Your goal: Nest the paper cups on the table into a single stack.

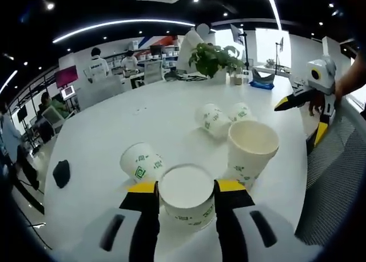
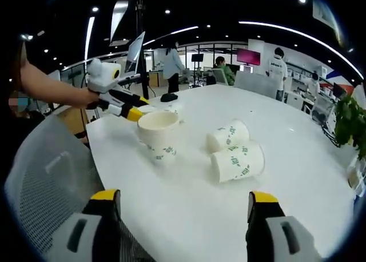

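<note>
- On the round white table (image 1: 114, 130), at nine o'clock in the left gripper view, lies a small black object (image 1: 61, 173) near the edge.
- Just right of it, at about seven o'clock, a white paper cup with green print (image 1: 141, 161) lies on its side, close to the left gripper's (image 1: 186, 187) left finger but apart from it.
- At six o'clock the left gripper's yellow-tipped black fingers (image 1: 140, 189) close on an upright white paper cup (image 1: 186, 196), one finger touching each side of its wall just below the rim.
- Touching that held cup's right side, a taller upright paper cup (image 1: 250, 150) stands at about four o'clock.
- Behind it, near the centre, two more printed cups (image 1: 213, 119) lie on their sides, side by side.
- At twelve o'clock a green potted plant (image 1: 213, 59) sits at the far edge.
- At three o'clock the right gripper (image 1: 313, 106) hangs over the table's edge, beside a grey mesh chair back (image 1: 334, 182).
- Across the right gripper view, its own fingers (image 2: 106, 196) stand wide apart at six o'clock, holding nothing; the cups lie well ahead, between them.
</note>
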`<action>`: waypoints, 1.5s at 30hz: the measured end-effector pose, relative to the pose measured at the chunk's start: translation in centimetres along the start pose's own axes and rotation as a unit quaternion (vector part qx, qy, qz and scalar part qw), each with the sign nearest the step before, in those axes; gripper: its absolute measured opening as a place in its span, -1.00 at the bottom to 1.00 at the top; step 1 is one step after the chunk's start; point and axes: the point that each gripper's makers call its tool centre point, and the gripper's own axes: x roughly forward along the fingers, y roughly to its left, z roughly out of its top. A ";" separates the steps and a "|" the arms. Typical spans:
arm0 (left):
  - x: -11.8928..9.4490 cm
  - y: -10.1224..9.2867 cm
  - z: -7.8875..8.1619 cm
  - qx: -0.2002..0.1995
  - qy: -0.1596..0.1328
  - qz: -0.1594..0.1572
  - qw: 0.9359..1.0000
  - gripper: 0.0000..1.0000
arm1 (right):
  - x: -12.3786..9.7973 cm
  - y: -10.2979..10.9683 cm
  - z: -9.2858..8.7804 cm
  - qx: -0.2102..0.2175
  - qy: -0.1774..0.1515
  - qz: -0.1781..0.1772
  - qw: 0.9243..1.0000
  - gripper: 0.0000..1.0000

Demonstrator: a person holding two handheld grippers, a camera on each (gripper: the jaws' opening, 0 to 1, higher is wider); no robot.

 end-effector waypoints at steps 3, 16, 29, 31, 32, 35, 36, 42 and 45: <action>-0.2 0.0 -0.1 -0.001 0.002 0.001 1.000 -0.28 | 0.0 0.0 0.1 0.002 -0.001 -0.001 1.000 0.86; -2.0 -0.5 1.0 -0.007 -0.005 0.001 1.000 -0.29 | -0.2 0.2 0.4 0.006 -0.005 0.000 1.000 0.86; -4.3 -0.1 3.5 -0.004 -0.027 0.006 1.000 -0.30 | -0.3 0.2 0.7 0.005 -0.008 0.002 1.000 0.84; -4.7 -0.4 4.1 -0.003 -0.028 0.004 1.000 -0.30 | -0.4 0.2 0.9 0.001 -0.011 0.002 1.000 0.82; -4.9 -0.6 4.4 -0.001 -0.029 0.004 1.000 -0.30 | -0.4 0.2 1.0 0.001 -0.012 0.002 1.000 0.81; -5.3 -1.0 5.4 0.000 -0.037 0.001 0.999 -0.30 | -0.7 0.3 1.5 -0.003 -0.018 0.003 1.000 0.76; -5.4 -1.1 5.6 -0.001 -0.039 0.000 0.999 -0.30 | -0.8 0.3 1.6 -0.005 -0.020 0.004 1.000 0.74; -6.0 -2.1 6.8 0.017 -0.043 -0.013 0.999 -0.30 | -1.2 0.8 3.8 0.005 -0.047 0.014 0.999 0.66; -6.4 -2.8 7.9 0.014 -0.050 -0.025 0.998 -0.30 | -1.3 1.2 5.1 0.010 -0.066 0.022 0.998 0.62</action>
